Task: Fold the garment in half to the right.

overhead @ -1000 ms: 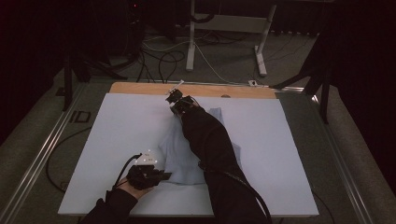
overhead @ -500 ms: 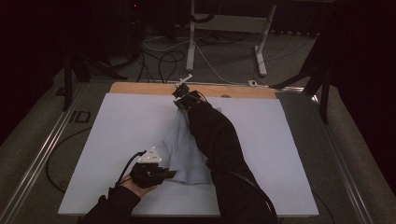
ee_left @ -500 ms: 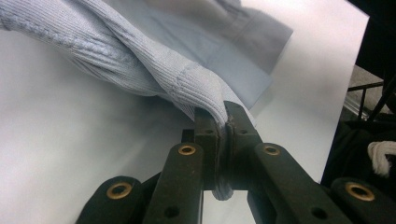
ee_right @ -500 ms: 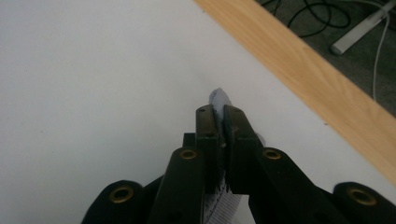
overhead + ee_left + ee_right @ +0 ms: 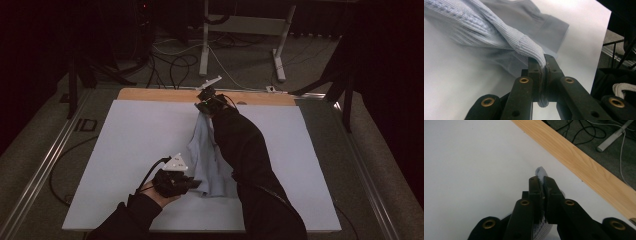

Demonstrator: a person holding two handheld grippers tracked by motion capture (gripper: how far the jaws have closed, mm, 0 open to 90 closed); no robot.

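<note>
Pale blue knitted garment (image 5: 207, 157) lies stretched along the white bench (image 5: 125, 145), probably a sweater. Left tongs (image 5: 192, 184) clamp its ribbed edge at the near end; right tongs (image 5: 204, 103) are closed on its far end beside the wooden strip (image 5: 155, 95).

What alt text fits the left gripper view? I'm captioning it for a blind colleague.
The left tongs, jaws shut, pinch a ribbed edge of a pale blue knit garment. The fabric stretches up and away over a white table surface.
</note>
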